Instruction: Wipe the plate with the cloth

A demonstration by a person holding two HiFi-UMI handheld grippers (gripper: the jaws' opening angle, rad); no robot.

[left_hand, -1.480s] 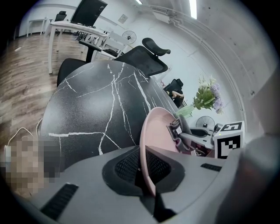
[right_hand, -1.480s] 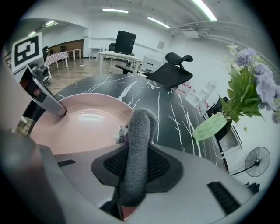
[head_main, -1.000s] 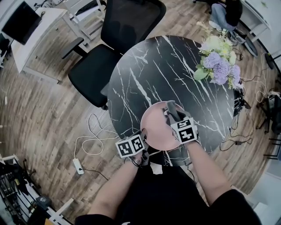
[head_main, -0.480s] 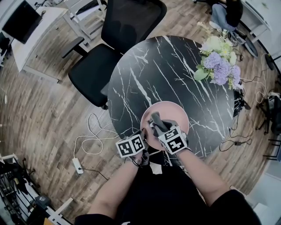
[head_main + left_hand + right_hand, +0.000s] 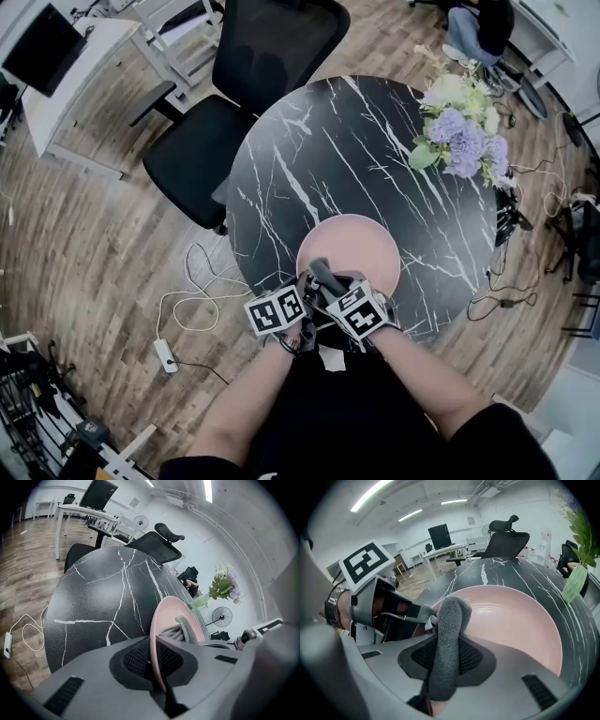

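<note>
I can read no words, brands or numbers anywhere; the square markers (image 5: 277, 310) carry only coded patterns.

The left tongs (image 5: 304, 287) and right tongs (image 5: 322, 274) meet at the near rim of the pink plate (image 5: 362, 246).

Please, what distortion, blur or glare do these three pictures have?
Head view: strong fisheye bending, the floor boards curve around the table; light is even, the plate shows no glare. Left gripper view: black corners, ceiling light overexposed, plate rim close to the lens slightly soft. Right gripper view: black corners too, the cloth a little soft, faint highlight on the plate.
</note>
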